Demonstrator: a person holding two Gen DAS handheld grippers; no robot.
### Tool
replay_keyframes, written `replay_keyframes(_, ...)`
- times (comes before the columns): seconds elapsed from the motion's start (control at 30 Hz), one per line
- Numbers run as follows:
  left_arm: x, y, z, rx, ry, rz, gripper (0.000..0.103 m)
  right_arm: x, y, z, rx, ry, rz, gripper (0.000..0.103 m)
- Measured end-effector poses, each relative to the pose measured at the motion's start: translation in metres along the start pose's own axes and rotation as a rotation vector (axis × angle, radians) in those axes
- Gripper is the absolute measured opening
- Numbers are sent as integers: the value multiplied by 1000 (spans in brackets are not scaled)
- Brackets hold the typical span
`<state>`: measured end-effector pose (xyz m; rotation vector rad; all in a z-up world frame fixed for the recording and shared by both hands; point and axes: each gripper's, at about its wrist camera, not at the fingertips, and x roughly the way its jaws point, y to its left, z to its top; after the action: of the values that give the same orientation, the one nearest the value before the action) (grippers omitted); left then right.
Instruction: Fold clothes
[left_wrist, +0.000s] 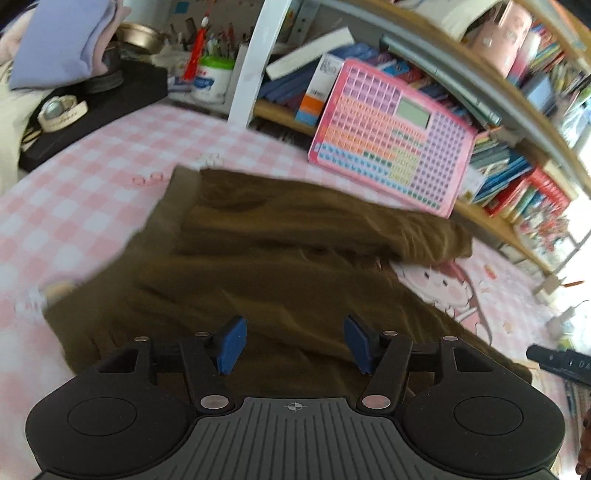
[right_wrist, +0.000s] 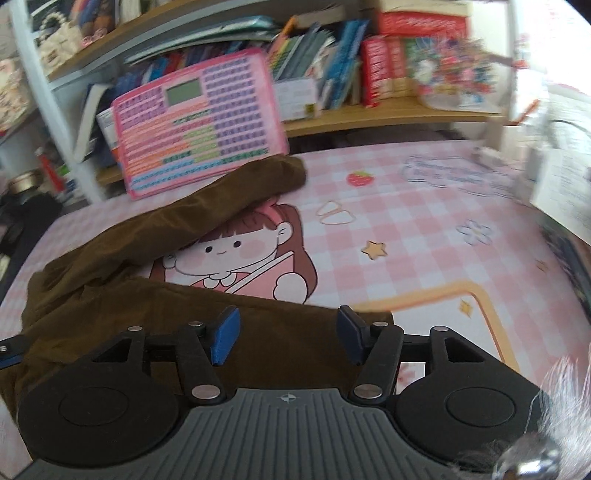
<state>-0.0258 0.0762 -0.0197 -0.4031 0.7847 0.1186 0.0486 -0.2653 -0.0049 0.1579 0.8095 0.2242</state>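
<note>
Left gripper (left_wrist: 295, 341) held wide open, nothing gripped; blue pads (left_wrist: 232, 343) poised above brown garment (left_wrist: 280, 266). Right gripper (right_wrist: 288, 336) likewise spread, empty, over garment's near edge (right_wrist: 258, 332). Garment spread on pink checked mat (right_wrist: 424, 221), one sleeve (right_wrist: 229, 199) trailing toward 11 o'clock in right wrist view, end just beside pink keyboard toy (right_wrist: 199, 122). Risk judged: only top layer pinched if jaws are closed shallow, fold skewed; sleeve could be dragged against toy. Frames blurred; contact with cloth cannot be told.

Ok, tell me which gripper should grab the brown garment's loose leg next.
Probably right. The right gripper, open, faces the free leg of the brown garment; the left gripper, also open, hovers over the folded bulk.
</note>
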Motion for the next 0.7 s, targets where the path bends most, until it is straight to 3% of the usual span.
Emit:
replay_keyframes(0.2, -14, -52, -40, -33, 22, 131, 62, 35, -44, 29, -62, 63, 165, 58)
replay_keyframes(0.37, -33, -61, -60, -89, 31, 247, 62, 81, -72, 81, -58, 44, 230, 58)
replay_keyframes(0.53, -55, -63, -74, -137, 16, 350, 62, 157, -87, 145, 1, 54, 275, 59)
replay_keyframes(0.7, -77, -57, -86, -213, -7, 451, 62, 224, -97, 170, 160, 121, 270, 57)
